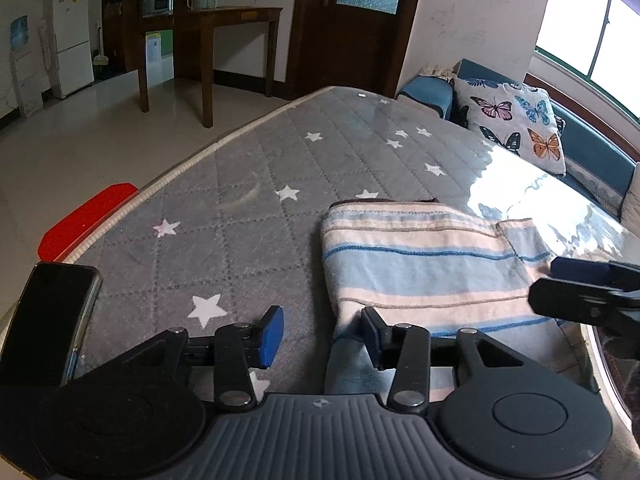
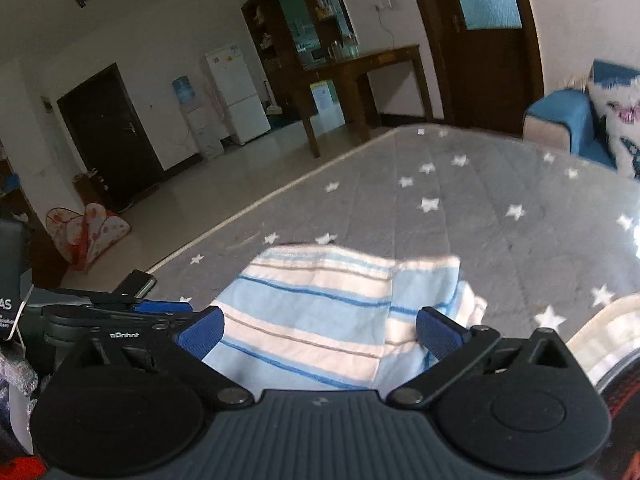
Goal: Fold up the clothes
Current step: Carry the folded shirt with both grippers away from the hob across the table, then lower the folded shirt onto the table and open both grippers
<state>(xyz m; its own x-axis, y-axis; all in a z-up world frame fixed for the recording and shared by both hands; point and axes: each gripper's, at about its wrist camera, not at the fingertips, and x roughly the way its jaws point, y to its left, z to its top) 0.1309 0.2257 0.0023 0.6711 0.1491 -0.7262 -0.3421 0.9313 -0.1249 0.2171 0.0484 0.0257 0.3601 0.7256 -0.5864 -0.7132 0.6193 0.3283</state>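
Left wrist view first: we see our left gripper (image 1: 322,334) low over the grey star-patterned mattress (image 1: 248,168), its jaws parted to a middling gap with nothing pinched between the blue pads (image 1: 271,334); the near left corner of the folded striped garment (image 1: 424,264) lies right at the inner pad, and we cannot tell whether pad and cloth touch; the garment, in pale blue, cream and darker blue stripes, rests flat on the mattress, towards its near right part; a dark phone (image 1: 48,324) lies on the mattress at its near left edge, well apart from the garment; a red object (image 1: 90,220) juts out just beyond that same edge; a butterfly-print pillow (image 1: 516,124) sits on a blue sofa (image 1: 596,148) just beyond the mattress's far right side; our right gripper (image 1: 584,288) enters from the right, above the garment's right end.

Right wrist view: our right gripper (image 2: 320,334) has its jaws spread wide, empty, straddling the near edge of the garment (image 2: 320,312) on the mattress (image 2: 460,200); our left gripper (image 2: 120,312) shows beside the garment's left end; a white fridge (image 2: 236,92) stands far beyond the mattress.
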